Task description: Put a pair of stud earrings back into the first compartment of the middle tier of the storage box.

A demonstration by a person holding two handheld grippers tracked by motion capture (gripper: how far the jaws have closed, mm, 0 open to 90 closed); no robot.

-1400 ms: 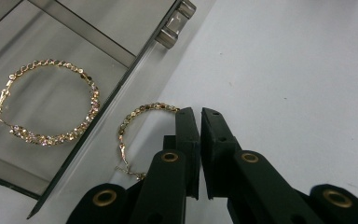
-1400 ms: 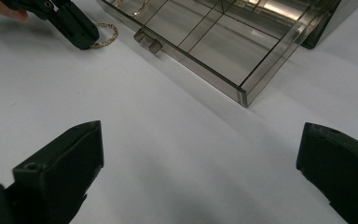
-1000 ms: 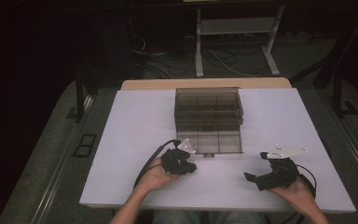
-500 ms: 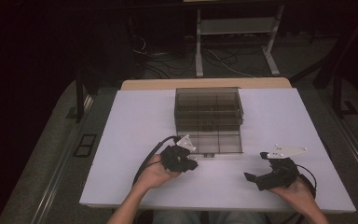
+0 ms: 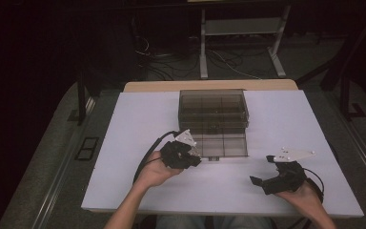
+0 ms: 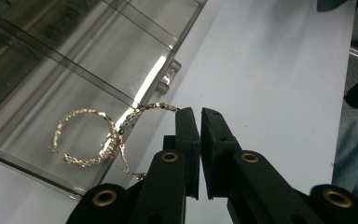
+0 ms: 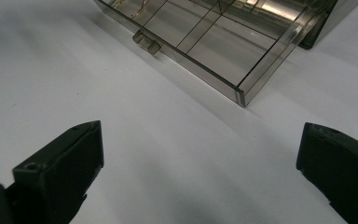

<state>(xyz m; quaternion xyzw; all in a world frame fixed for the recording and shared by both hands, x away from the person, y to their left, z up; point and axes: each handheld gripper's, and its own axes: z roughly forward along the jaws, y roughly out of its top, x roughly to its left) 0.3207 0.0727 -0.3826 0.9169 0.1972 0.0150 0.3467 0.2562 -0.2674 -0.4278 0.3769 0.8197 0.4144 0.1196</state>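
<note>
Gold hoop earring lies in the near compartment of the smoky plastic drawer. The left gripper, jaws nearly together, pinches a second hoop (hanging over the drawer's front wall); lower it gently inside. The right gripper rests spread wide.

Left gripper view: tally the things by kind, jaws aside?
Gold hoop earrings: 2, one lying in the drawer, one hooked over its front wall
Clear drawer: 1
White table: 1
Total: 4
</note>
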